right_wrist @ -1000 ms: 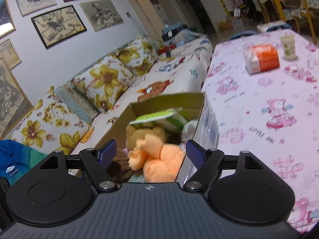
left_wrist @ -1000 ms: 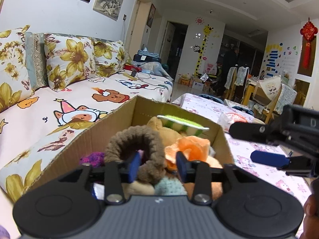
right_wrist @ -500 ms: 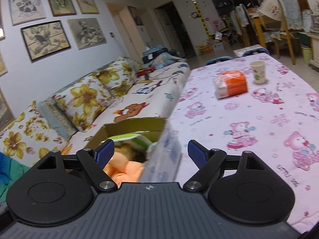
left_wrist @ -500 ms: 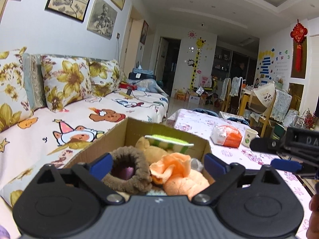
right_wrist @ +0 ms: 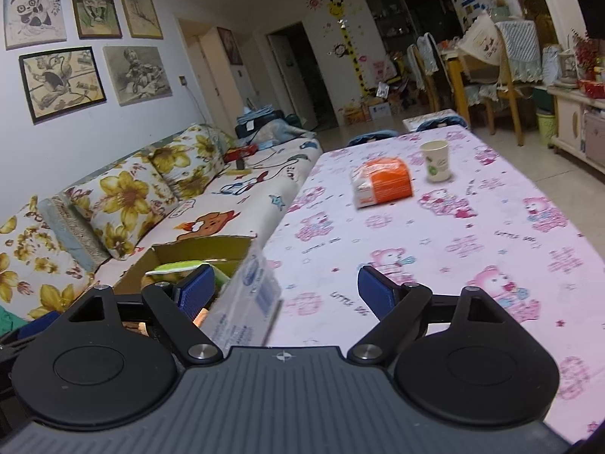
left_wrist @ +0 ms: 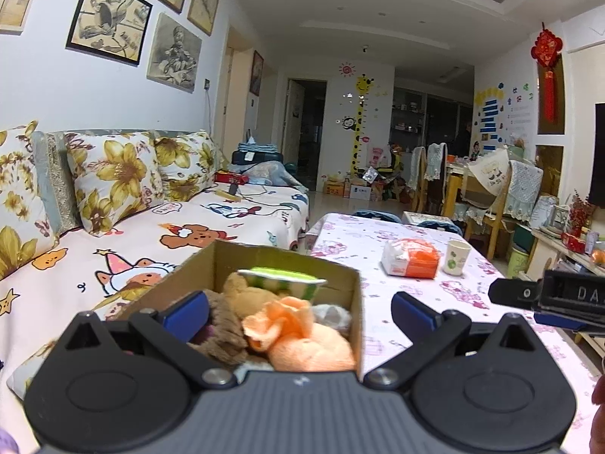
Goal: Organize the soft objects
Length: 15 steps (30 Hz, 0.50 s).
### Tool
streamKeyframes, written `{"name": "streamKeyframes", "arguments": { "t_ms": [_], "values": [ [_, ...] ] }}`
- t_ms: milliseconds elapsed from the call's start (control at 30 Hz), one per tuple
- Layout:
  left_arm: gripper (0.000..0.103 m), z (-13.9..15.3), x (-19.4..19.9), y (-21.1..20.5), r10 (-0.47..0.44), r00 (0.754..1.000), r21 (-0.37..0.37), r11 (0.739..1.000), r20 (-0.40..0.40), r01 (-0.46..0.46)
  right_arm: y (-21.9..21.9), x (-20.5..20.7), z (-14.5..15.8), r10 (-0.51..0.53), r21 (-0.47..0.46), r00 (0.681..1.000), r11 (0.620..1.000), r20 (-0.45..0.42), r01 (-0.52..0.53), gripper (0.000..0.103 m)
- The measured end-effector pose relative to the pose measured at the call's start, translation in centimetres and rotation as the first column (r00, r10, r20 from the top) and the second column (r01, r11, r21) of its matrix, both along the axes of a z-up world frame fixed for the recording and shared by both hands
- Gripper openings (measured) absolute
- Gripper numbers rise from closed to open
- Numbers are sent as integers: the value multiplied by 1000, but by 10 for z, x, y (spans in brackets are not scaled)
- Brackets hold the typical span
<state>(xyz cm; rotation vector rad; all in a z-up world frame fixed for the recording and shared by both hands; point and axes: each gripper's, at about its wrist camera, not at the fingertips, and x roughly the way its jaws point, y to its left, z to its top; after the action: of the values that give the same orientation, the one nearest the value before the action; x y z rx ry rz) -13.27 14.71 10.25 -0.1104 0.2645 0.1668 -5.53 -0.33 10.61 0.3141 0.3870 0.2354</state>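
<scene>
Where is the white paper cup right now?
The white paper cup stands upright at the far end of the pink cartoon tablecloth, just right of the orange-and-white tissue pack.

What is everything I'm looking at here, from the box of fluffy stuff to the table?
Brown cardboard box: one, at the table's edge beside the sofa, full of soft things.
Orange plush toy: one, on top, near end of the box.
Brown fuzzy ring: one, left of the orange plush toy.
Tan plush toy: one, mid-box.
Green-and-white flat item: one, far end of the box.
Orange-and-white tissue pack: one, mid-table.
White paper cup: one, right of the pack.
Pink bear-print tablecloth: one, covers the table.
Yellow-flowered cushions: several, along the sofa back.
Left gripper: black, blue pads, open, empty, over the box.
Right gripper: same, open, empty, at the box's edge.
</scene>
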Motion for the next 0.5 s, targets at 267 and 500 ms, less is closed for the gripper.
{"name": "streamKeyframes", "arguments": {
  "t_ms": [267, 500],
  "values": [
    [102, 1, -8, -35, -52, 998, 20, 998, -35, 52, -13, -17, -1, -38, -37, 999, 999, 3, 38, 103],
    [102, 4, -13, -63, -55, 997, 55, 997, -51, 57, -23, -26, 0, -76, -64, 997, 995, 12, 76, 103]
  ]
}}
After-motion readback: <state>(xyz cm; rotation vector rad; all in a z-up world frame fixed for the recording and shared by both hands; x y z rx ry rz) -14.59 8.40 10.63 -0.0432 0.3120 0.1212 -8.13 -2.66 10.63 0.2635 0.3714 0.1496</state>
